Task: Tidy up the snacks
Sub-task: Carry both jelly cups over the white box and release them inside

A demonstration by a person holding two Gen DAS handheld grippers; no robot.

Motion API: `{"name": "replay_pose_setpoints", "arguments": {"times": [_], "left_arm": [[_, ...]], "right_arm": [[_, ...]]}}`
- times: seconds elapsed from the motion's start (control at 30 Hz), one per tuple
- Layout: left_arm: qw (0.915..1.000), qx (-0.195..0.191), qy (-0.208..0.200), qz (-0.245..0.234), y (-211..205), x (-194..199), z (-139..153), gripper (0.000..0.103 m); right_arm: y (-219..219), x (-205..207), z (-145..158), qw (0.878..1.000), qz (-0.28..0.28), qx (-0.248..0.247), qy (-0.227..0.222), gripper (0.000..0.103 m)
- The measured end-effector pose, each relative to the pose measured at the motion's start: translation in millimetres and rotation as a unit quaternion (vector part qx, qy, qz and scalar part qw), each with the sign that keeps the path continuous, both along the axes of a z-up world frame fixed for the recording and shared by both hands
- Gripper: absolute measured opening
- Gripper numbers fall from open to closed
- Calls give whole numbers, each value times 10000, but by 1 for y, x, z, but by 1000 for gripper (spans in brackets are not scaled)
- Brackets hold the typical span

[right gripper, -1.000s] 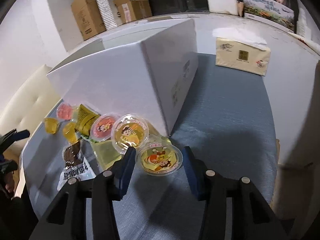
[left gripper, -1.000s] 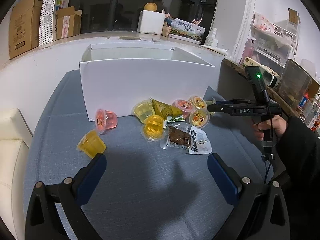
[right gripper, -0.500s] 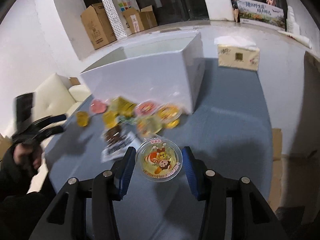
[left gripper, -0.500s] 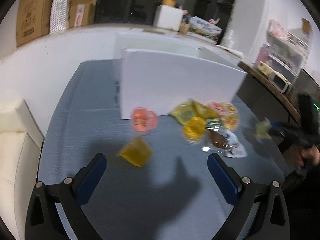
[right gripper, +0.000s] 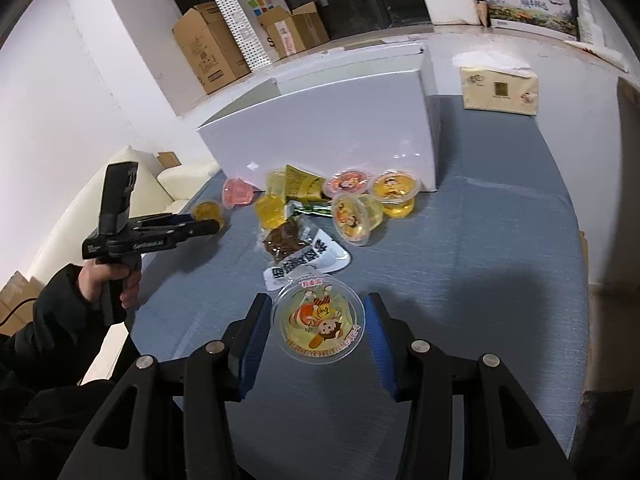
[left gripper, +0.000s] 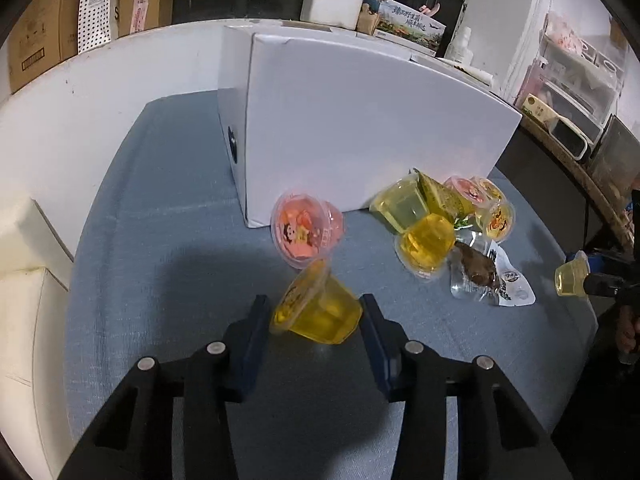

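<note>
The left tongs [left gripper: 316,316] are seen closing around an orange jelly cup [left gripper: 318,312] that lies tipped on its side on the desk [left gripper: 160,240]; the cup is between the blue pads, and both pads appear to be at its sides, though firm pressure cannot be confirmed. The right tongs [right gripper: 318,322] are clamped on a pale yellow jelly cup [right gripper: 318,322], which is held clear of the desk with its printed lid facing the camera.

Just beyond the orange cup, a pink jelly cup [left gripper: 306,228] is found on its side, close to the corner of a white box [left gripper: 360,128]. Further right, a cluster of snacks is gathered along the front of the box: a light yellow cup [left gripper: 402,206], a deep yellow cup [left gripper: 426,246], a green-gold packet [left gripper: 442,200], a clear wrapper with a brown snack [left gripper: 480,274], and three more lidded cups [right gripper: 384,192].

In the right wrist view, the left tongs are shown gripped by a hand [right gripper: 110,280] in a dark sleeve. A tissue pack [right gripper: 498,90] is placed on the far side of the desk, well apart from the snacks.
</note>
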State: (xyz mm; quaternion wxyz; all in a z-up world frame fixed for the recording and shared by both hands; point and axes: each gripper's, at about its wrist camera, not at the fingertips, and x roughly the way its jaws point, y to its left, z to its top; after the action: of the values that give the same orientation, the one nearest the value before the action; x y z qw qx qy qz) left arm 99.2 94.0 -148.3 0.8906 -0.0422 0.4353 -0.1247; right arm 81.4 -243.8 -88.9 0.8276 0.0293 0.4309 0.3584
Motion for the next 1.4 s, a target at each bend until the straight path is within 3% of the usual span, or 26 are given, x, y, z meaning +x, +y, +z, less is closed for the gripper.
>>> {"name": "replay_pose_setpoints", "arguments": {"times": [0.13,0.37,0.57,0.73,0.9,1.13,1.17,1.2,1.23,1.27,1.4], "left_arm": [[9999,-15,-97,-38,-2,-6,5,49],[9975,-271,-648,25,-13,-32,48,49],[9898,-527,-1322,-1,-22,-26,113,49],[9839,-465,-1726,-19,-27,9,155,49],[9858,-388,-1627,128,-21,69,157,49],[9940,-262,-1031,266,-18,112,125,50],[9956,-227,-873,271,-19,115,120,62],[9965,-187,-749,313,-19,117,116,84],[9966,-162,-701,393,-17,116,112,97],[9963,-174,-730,428,-17,114,111,103],[9958,-230,-759,454,-11,107,113,103]], "right_arm": [[1,-1,2,10000,32,53,-3,52],[9,2,20,9997,67,176,-183,52],[33,25,75,9959,233,256,-841,52],[54,62,119,9907,286,248,-1303,52],[72,128,132,9926,95,205,-1196,52],[67,185,104,9963,-420,122,-740,53],[64,189,98,9967,-526,146,-593,55],[60,194,93,9969,-632,189,-428,77],[56,196,92,9964,-724,242,-376,96],[50,196,92,9950,-832,366,-414,98],[35,193,95,9932,-993,450,-420,103]]}}
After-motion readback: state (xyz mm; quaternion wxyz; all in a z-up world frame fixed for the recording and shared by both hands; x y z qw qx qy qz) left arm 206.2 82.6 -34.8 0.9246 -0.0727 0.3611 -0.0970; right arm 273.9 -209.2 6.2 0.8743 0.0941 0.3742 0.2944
